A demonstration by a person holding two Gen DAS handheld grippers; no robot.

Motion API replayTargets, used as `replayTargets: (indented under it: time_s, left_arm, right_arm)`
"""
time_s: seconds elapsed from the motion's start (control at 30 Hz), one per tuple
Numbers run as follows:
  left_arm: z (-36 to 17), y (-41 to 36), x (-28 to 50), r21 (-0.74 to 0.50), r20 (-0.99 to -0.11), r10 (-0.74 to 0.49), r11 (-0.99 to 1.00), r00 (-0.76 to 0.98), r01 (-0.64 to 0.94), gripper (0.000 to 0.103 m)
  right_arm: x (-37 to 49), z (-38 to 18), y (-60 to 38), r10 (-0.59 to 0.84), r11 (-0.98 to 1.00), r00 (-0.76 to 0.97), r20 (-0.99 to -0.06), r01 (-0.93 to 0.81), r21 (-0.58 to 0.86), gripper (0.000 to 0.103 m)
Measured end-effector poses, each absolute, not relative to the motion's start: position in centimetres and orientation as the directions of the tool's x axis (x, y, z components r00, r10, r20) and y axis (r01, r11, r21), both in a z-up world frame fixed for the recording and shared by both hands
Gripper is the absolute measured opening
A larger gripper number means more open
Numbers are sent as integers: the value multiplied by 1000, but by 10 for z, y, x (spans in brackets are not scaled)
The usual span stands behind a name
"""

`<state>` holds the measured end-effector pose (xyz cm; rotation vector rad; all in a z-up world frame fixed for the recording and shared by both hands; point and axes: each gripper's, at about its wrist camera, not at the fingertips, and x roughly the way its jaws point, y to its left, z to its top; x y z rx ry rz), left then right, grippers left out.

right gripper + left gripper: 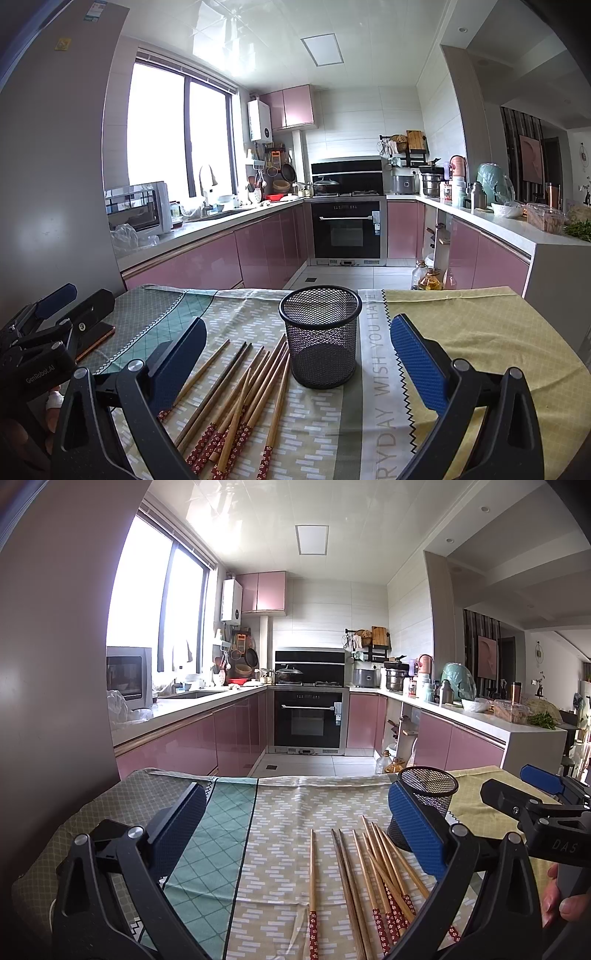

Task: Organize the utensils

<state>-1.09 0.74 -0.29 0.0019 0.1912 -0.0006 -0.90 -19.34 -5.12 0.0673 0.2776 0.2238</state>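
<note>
Chopsticks [236, 402] lie loose on the patterned tablecloth [480, 332], a fan of slim wooden sticks with red floral-print handle ends toward the cameras and tips pointing at the far edge; some cross over each other, and one [313, 882] lies a little apart on the left of the bunch. Just right of them stands a black wire-mesh holder cup [320, 338], round, upright and showing nothing inside; the nearest stick tips almost reach its base.

A dark phone-like slab [96, 341] rests on the cloth at the far left, under the other tool's fingers.

Both tools hover over the near side of the table with nothing between their blue ribbed pads. The left gripper [295, 830] is spread wide, its fingers straddling the bare cloth left of the sticks and the cup's near side. The right gripper [299, 358] is likewise spread wide, framing the cup and the stick tips. A hand [565, 901] holds the right tool's handle.

Right of the cup the yellow checked part of the cloth is bare to the table edge. Beyond the table lies a kitchen with pink cabinets [266, 247] and a black oven [347, 232].
</note>
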Motion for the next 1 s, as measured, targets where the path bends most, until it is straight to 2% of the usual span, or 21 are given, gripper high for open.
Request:
replayTargets:
  time_s: [0.2, 0.3, 0.47, 0.6, 0.77, 0.83, 1.0]
  left_arm:
    - [-7, 10, -7, 6, -216, -4, 1000, 976, 6, 97]
    - [-10, 14, -1, 6, -247, -8, 1000, 969, 9, 97]
    - [-20, 20, 17, 36, -348, 5, 999, 938, 8, 97]
    - [-31, 23, 30, 55, -416, -1, 998, 910, 27, 96]
    - [-50, 21, 50, 54, -517, -45, 995, 855, 85, 82]
    - [-56, 19, 57, 60, -541, -50, 993, 840, 97, 78]
    - [-70, 16, 79, 49, -620, -78, 989, 781, 138, 65]
  right_arm:
    - [-4, -56, -196, 245, 969, 923, -297, -221, 113, 97]
    - [3, -62, -196, 251, 968, 905, -344, -229, 106, 97]
    - [18, -80, -191, 283, 959, 842, -459, -265, 104, 97]
    - [28, -94, -182, 306, 948, 780, -545, -300, 104, 84]
    - [46, -114, -172, 323, 937, 686, -652, -329, 119, 66]
    - [53, -122, -170, 322, 936, 658, -681, -331, 122, 54]
    - [68, -134, -161, 303, 935, 614, -729, -341, 102, 43]
